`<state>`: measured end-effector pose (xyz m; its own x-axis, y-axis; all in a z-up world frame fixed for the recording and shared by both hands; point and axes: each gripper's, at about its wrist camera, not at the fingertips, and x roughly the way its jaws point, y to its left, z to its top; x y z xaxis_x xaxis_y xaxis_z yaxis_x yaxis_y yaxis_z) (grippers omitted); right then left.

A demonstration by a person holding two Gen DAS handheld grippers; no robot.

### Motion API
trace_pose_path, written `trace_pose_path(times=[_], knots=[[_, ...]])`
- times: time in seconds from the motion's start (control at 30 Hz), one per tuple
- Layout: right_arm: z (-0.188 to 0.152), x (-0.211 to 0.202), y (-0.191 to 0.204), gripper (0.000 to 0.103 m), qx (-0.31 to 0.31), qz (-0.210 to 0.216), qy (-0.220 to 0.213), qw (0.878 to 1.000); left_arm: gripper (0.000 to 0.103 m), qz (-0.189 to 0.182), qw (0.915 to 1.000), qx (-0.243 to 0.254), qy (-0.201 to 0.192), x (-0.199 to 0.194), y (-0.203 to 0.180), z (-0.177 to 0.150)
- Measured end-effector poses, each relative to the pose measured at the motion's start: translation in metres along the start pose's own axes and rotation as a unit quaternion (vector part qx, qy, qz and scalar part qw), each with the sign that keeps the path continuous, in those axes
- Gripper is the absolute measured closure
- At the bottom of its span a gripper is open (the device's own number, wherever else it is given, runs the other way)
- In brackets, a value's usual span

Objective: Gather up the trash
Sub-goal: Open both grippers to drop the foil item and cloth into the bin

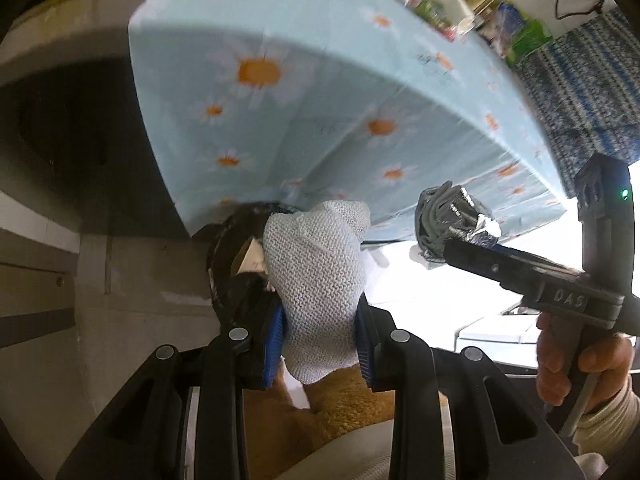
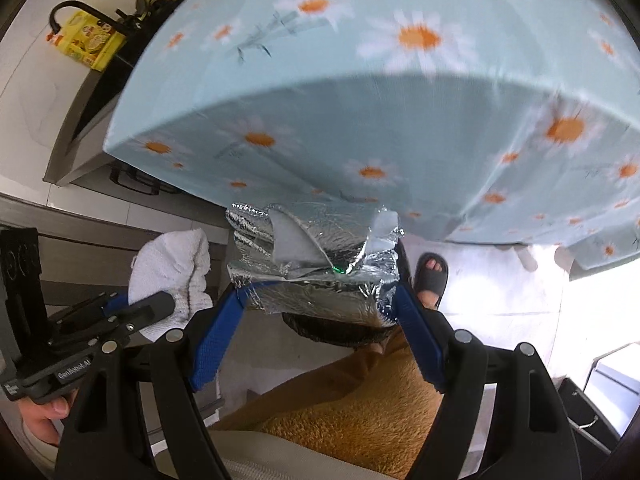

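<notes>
left gripper [image 1: 320, 344] clamps white cloth [image 1: 316, 280] | right gripper [image 2: 320, 316] clamps foil wad [image 2: 316, 264] (crumpled)

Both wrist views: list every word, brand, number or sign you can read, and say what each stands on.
"DAS" – right gripper body, left wrist view.
"GenRobot.AI" – left gripper body, right wrist view.
Yellow box by the tap: print too blurred to read.
Bottles and packets on the table: labels too blurred.

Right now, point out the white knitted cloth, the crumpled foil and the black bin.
white knitted cloth [image 1: 316, 280]: left wrist view, middle of the bundle.
crumpled foil [image 2: 316, 264]: right wrist view, its creased centre.
black bin [image 1: 224, 256]: left wrist view, its rim.
</notes>
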<state>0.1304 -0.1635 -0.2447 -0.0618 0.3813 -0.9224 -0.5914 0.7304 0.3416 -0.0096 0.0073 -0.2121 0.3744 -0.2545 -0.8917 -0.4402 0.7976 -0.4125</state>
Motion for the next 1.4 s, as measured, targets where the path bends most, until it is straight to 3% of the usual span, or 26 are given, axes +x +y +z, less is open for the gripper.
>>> trace_pose_path(times=[0.57,0.63,0.73,0.77,1.07,1.4], knots=[[0.010,0.051,-0.007,0.026,0.022,0.031,0.045,0.998,0.073,0.010,0.9971,-0.035,0.066,0.056,0.016,-0.010],[0.012,0.052,-0.007,0.024,0.023,0.034,0.047,0.998,0.070,0.011,0.9970,-0.037,0.068,0.057,0.017,-0.009],[0.015,0.052,-0.012,0.020,0.036,0.054,0.053,0.996,0.044,0.022,0.9960,-0.051,0.071,0.058,0.018,-0.007],[0.016,0.051,-0.013,0.020,0.040,0.055,0.053,0.996,0.043,0.016,0.9959,-0.054,0.071,0.059,0.018,-0.006],[0.023,0.043,-0.018,0.018,0.045,0.056,0.047,0.996,0.043,0.021,0.9959,-0.052,0.071,0.058,0.017,0.000],[0.024,0.028,-0.014,0.018,0.040,0.060,0.033,0.997,0.043,0.020,0.9975,-0.050,0.046,0.039,0.015,0.009]])
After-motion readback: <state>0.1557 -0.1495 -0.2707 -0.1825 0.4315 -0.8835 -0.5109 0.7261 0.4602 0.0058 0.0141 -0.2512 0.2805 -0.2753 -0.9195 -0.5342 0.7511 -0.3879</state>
